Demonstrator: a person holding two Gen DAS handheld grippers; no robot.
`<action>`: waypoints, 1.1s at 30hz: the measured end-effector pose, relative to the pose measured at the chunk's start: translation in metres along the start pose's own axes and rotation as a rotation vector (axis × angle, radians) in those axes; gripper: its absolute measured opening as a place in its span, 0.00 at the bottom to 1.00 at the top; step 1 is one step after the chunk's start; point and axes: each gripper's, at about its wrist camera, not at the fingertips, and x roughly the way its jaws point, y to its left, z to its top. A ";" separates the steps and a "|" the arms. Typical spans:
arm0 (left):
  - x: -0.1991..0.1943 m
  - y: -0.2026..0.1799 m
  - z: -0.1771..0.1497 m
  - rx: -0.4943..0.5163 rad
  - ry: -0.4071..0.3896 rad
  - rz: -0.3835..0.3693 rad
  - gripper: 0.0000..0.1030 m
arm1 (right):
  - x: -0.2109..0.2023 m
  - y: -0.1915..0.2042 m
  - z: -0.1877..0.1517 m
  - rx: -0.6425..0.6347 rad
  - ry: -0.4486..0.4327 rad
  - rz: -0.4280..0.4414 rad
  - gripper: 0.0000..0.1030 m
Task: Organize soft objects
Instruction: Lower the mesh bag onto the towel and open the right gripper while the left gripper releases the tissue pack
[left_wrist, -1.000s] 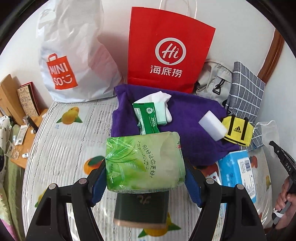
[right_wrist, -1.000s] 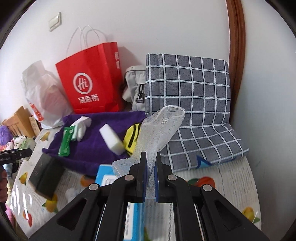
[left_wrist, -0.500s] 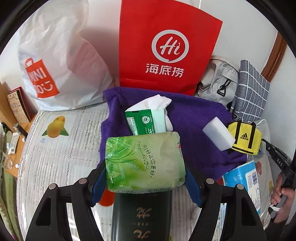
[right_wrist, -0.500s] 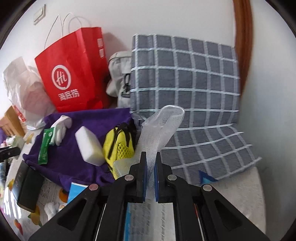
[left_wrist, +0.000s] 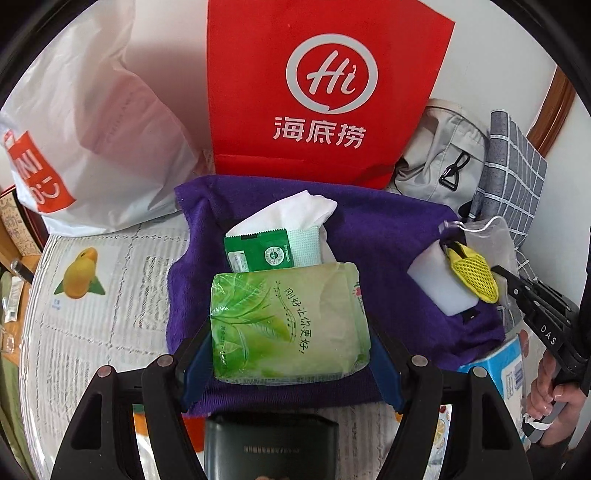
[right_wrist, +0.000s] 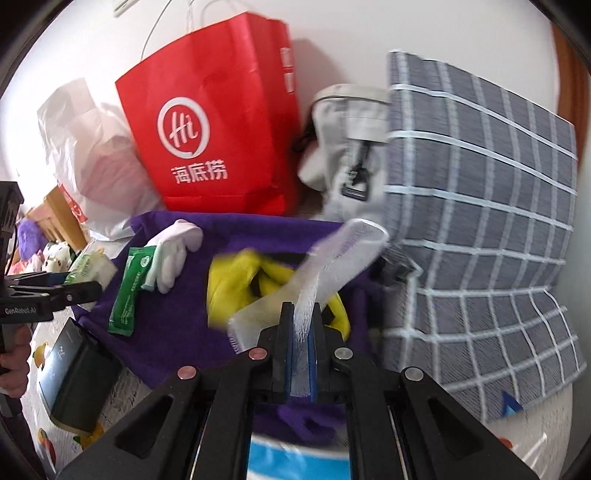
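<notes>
Midway: left gripper (left_wrist: 291, 354) fingers clamp green tissue pack (left_wrist: 288, 321) above purple towel (left_wrist: 376, 236); right gripper (right_wrist: 301, 354) fingers pinch white mesh bag (right_wrist: 332, 258) over far-right yellow pouch (right_wrist: 236, 284). Glove (right_wrist: 173, 251), sachet (right_wrist: 131, 288), sponge (left_wrist: 439, 284) already on towel; both held items not yet placed.

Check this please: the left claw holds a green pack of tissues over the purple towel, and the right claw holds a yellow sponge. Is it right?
One part is wrong. The right claw is shut on a white mesh bag, not a yellow sponge; the right wrist view shows it. The left claw does hold the green pack of tissues over the purple towel.
</notes>
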 end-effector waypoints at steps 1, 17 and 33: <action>0.004 0.001 0.002 -0.001 0.004 0.001 0.70 | 0.004 0.003 0.002 -0.005 0.005 0.010 0.07; 0.039 0.004 0.019 0.002 0.046 -0.007 0.70 | 0.033 0.025 0.023 -0.021 0.051 0.156 0.09; 0.048 -0.003 0.020 0.004 0.084 -0.022 0.81 | 0.012 0.012 0.009 -0.023 0.101 0.068 0.49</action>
